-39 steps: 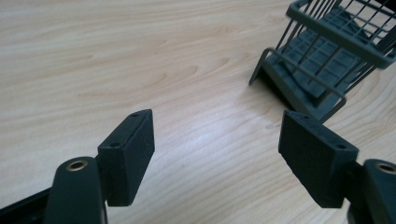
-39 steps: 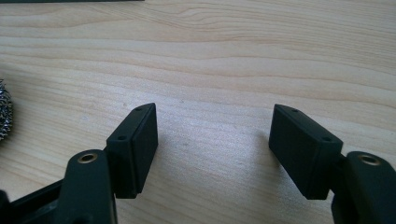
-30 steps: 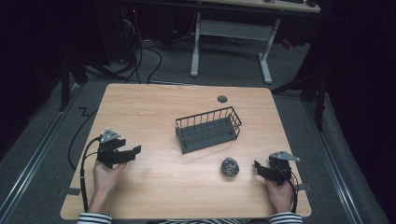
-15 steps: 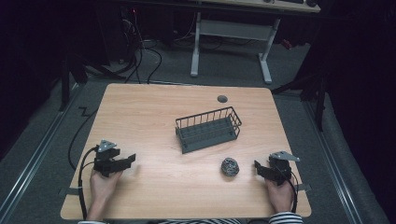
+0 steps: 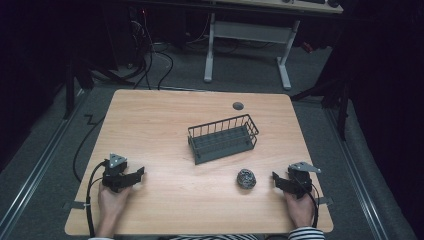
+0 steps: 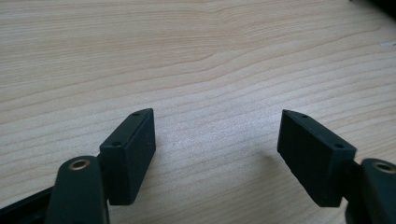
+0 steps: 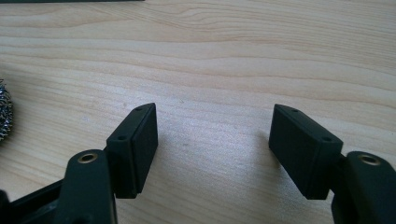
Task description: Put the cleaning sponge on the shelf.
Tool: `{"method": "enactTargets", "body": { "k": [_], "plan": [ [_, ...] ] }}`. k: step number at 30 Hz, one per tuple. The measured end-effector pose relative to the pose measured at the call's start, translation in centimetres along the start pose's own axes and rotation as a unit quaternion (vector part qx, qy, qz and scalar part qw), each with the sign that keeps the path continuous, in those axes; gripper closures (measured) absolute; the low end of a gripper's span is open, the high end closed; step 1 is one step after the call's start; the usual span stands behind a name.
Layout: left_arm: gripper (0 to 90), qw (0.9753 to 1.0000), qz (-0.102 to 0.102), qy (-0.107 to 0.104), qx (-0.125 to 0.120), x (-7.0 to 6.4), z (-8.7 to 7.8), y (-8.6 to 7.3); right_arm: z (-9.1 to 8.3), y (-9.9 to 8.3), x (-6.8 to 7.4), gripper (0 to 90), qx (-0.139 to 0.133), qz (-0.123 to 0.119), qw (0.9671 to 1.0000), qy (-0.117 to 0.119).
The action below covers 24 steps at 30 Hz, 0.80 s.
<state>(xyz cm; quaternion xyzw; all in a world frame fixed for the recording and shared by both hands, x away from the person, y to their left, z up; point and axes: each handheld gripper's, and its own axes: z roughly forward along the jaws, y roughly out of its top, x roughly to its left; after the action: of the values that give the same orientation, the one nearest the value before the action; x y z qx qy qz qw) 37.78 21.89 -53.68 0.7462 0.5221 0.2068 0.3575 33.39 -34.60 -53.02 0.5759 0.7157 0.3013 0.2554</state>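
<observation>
High view: light wooden worktop (image 5: 165, 125) carries a dark grey wire basket (image 5: 223, 138) near the middle, set at a slant and seemingly empty, and a small round steel-wool scourer ball (image 5: 245, 178) lying in front of the basket's right end, apart from it. A small dark round disc (image 5: 238, 105) sits near the far edge. The left gripper (image 5: 134, 176) rests low at the near left, well apart from everything. The right gripper (image 5: 278, 180) sits at the near right, near the scourer, pointing toward it, not touching. A striped sleeve (image 5: 302, 233) is cut off at the bottom edge.

Left gripper view: the left gripper (image 6: 217, 133) has its jaws spread wide over bare wood, nothing between them.

Right gripper view: the right gripper (image 7: 213, 128) jaws are likewise wide apart and empty. The scourer (image 7: 4, 114) is cut off at the left edge, off to the side of the jaws' line.

Judged step: start of the reach, nothing grasped yet. The likely next move is for the right gripper to swing toward the scourer, straddle it and close, probably for dropping into the basket. What the disc is stays too small to tell.
</observation>
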Motion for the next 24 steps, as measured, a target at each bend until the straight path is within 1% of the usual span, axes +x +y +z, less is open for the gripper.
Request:
{"method": "enactTargets", "body": {
  "k": [1, 2, 3, 13, 14, 16, 17, 18, 19, 20, 21, 22, 23, 24],
  "plan": [
    [28.2, 1.0, 0.0, 0.0, 0.0, 0.0, 0.0, 0.0, 0.0, 0.0, 0.0, 33.1, 0.0, 0.0, 1.0, 0.0],
    [28.0, 0.9998, 0.013, 0.011, 0.005, -0.3, 0.1, 0.1, 0.0, 0.0, 0.0, 33.0, 0.0, 0.0, 1.0, 0.0],
    [27.7, 0.9996, 0.02, 0.017, 0.008, -0.5, 0.2, 0.1, 0.0, 0.0, 0.0, 33.0, 0.0, 0.0, 1.0, 0.0],
    [26.3, 0.9996, 0.017, 0.019, 0.007, -0.5, 0.2, 0.1, 0.0, 0.0, 0.0, 33.0, 0.0, 0.0, 1.0, 0.0],
    [26.3, 0.9996, 0.018, 0.019, 0.008, -0.5, 0.2, 0.1, 0.0, 0.0, 0.0, 33.1, 0.0, -0.003, 1.0, 0.002],
    [26.3, 0.9996, 0.017, 0.019, 0.008, -0.5, 0.2, 0.1, -0.1, 0.1, 0.0, 33.2, 0.007, -0.004, 1.0, 0.004],
    [26.2, 0.9996, 0.017, 0.019, 0.008, -0.5, 0.2, 0.1, -0.2, 0.2, 0.1, 33.1, 0.015, -0.006, 0.9998, 0.007],
    [26.2, 0.9996, 0.017, 0.02, 0.008, -0.5, 0.2, 0.1, -0.3, 0.2, 0.2, 32.3, 0.019, -0.011, 0.9997, 0.013],
    [26.2, 0.9996, 0.017, 0.02, 0.008, -0.5, 0.2, 0.1, -0.3, 0.2, 0.2, 32.3, 0.019, -0.011, 0.9997, 0.013],
    [26.1, 0.9996, 0.017, 0.02, 0.008, -0.5, 0.2, 0.1, -0.6, 0.2, 0.7, 31.8, 0.019, -0.027, 0.9992, 0.024],
    [26.1, 0.9996, 0.017, 0.02, 0.008, -0.5, 0.2, 0.1, -0.9, 0.2, 1.0, 31.4, 0.019, -0.035, 0.9987, 0.03],
    [26.0, 0.9996, 0.017, 0.02, 0.008, -0.5, 0.2, 0.1, -1.1, 0.2, 1.2, 30.7, 0.018, -0.042, 0.9983, 0.036],
    [26.0, 0.9996, 0.017, 0.02, 0.008, -0.5, 0.2, 0.1, -1.1, 0.2, 1.2, 30.7, 0.018, -0.042, 0.9983, 0.036],
    [26.0, 0.9996, 0.017, 0.02, 0.008, -0.5, 0.2, 0.1, -1.7, 0.2, 1.7, 29.6, 0.016, -0.048, 0.997, 0.058]
  ]
}}
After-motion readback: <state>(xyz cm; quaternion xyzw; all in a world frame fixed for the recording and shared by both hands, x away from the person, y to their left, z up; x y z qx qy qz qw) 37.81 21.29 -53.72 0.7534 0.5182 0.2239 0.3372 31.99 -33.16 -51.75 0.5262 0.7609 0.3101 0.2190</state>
